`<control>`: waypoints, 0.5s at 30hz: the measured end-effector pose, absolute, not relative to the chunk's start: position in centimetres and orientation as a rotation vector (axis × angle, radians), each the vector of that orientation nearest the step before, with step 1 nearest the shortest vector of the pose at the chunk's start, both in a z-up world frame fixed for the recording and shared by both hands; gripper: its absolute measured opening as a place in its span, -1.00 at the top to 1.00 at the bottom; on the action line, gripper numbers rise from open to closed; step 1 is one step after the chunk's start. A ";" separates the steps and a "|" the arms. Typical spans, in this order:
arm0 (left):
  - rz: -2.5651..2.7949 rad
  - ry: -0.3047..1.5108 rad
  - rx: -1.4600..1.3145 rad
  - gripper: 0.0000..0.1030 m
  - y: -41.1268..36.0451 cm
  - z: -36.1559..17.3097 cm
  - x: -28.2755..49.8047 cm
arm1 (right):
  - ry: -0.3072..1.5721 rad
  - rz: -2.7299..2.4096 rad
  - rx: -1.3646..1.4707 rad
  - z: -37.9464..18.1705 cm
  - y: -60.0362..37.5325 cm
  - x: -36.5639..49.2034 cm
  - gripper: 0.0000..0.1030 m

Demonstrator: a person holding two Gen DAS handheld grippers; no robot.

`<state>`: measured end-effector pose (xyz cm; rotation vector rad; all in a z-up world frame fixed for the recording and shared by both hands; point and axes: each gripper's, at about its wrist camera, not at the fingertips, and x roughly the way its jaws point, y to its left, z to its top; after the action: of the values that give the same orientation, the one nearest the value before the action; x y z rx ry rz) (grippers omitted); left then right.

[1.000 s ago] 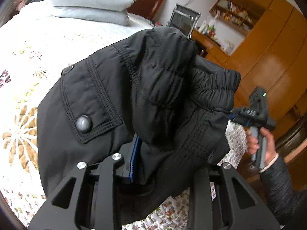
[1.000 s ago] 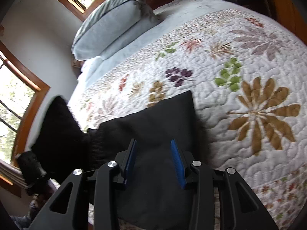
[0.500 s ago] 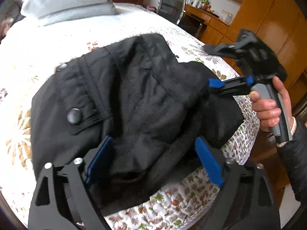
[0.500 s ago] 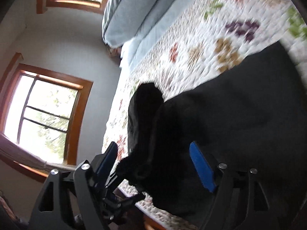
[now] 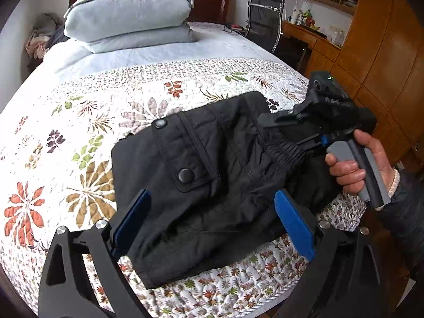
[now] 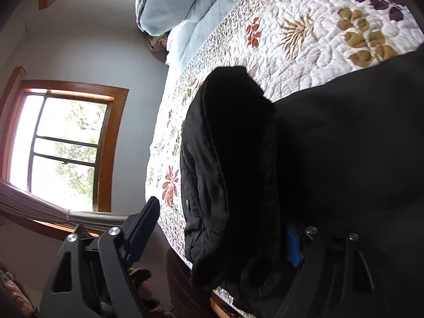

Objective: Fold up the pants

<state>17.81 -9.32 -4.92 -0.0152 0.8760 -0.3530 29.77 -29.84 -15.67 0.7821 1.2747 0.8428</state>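
Black pants (image 5: 212, 185) lie folded in a bundle on the floral quilt (image 5: 79, 132) near the bed's front edge, pocket flap and snap buttons up. My left gripper (image 5: 212, 220) is open wide, its blue pads on either side of the bundle, just above it and not gripping. My right gripper (image 5: 304, 143) is at the elastic waistband on the right. In the right wrist view its jaws (image 6: 220, 235) are open wide with the folded pants (image 6: 238, 172) between the blue pads.
Folded grey-blue bedding (image 5: 129, 13) is stacked at the head of the bed. An office chair (image 5: 265, 23), a desk and orange wooden cabinets (image 5: 384, 53) stand to the right. A window (image 6: 61, 145) is on the wall beyond the bed's left side.
My left gripper opened, let go of the pants and drew back. The pants dropped from lifted to lying on the quilt. My right gripper opened and swung in to the waistband.
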 end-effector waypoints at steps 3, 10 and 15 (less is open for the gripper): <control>-0.344 0.870 -0.012 -0.83 -8.7 -4.7 17.8 | 1.282 0.821 0.745 -16.0 -29.2 29.7 -0.09; -0.189 0.939 0.024 -0.86 -5.9 -8.0 19.3 | 1.260 0.813 0.723 -16.3 -28.9 29.5 0.56; -0.076 1.061 -0.062 -0.86 -1.9 -12.3 21.1 | 1.246 0.816 0.701 -15.7 -28.4 29.4 0.59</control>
<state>21.07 -1.91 -12.35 -0.0623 1.0608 -0.0762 29.44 -28.37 -15.66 0.7005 1.2455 0.8160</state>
